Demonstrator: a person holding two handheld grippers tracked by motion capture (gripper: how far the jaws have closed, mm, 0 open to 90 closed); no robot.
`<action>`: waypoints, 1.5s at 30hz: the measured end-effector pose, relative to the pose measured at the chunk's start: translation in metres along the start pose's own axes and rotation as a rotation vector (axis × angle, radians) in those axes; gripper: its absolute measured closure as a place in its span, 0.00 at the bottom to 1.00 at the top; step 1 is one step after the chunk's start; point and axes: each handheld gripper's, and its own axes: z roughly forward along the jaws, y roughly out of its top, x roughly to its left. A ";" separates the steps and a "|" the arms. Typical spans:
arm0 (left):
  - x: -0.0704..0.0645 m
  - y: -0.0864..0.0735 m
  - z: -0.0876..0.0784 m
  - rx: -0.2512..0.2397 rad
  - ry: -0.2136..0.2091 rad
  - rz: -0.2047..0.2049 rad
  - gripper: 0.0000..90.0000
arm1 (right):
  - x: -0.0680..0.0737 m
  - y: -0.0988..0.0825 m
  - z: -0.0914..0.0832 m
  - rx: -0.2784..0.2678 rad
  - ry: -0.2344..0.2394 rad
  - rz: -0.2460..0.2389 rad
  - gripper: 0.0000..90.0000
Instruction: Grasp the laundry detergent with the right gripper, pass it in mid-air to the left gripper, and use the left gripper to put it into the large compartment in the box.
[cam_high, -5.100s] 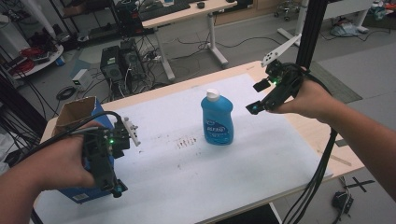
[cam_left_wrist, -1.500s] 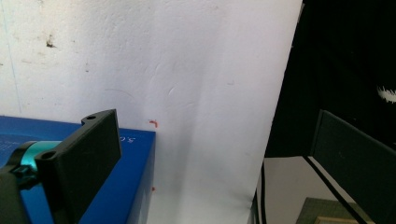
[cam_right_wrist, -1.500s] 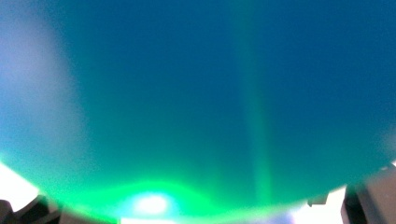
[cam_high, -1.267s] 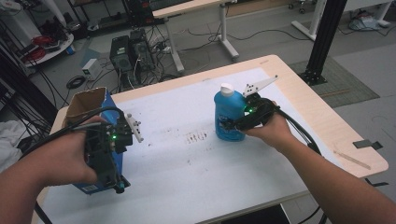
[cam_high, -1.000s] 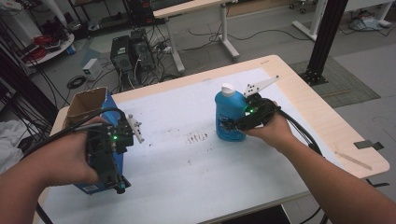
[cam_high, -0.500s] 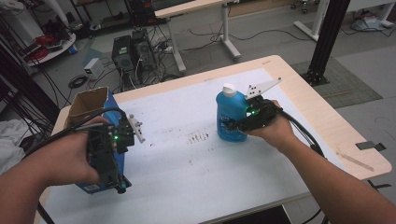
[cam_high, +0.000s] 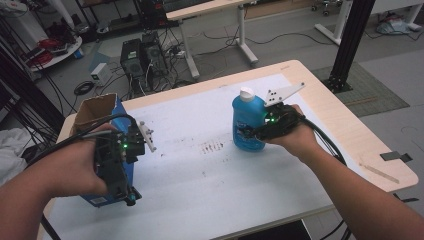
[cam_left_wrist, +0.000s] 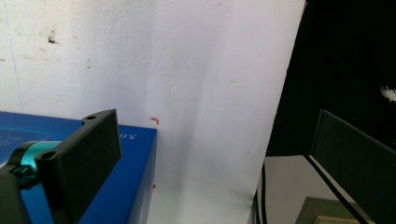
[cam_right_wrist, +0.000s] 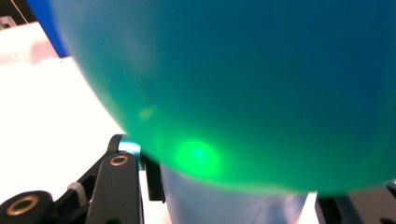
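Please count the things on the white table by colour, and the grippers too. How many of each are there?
Blue things: 2 (bottle with white cap, shut in the right gripper; blue box with an open cardboard top, at the left gripper)
Black grippers: 2
Total: 4

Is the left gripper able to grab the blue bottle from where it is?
Probably not yet. The left gripper sits at the blue box, a stretch of white table cover away from the blue bottle, which the right gripper already clamps.
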 end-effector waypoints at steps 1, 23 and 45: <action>0.000 0.000 -0.001 0.002 0.001 0.001 0.02 | 0.001 0.004 -0.005 -0.003 0.004 -0.010 0.52; 0.000 0.010 -0.028 -0.041 0.025 0.017 0.02 | 0.043 0.060 -0.013 0.056 0.215 -0.127 0.52; -0.005 0.030 -0.031 -0.032 0.026 0.055 0.02 | 0.104 0.050 0.044 0.098 0.439 -0.208 0.51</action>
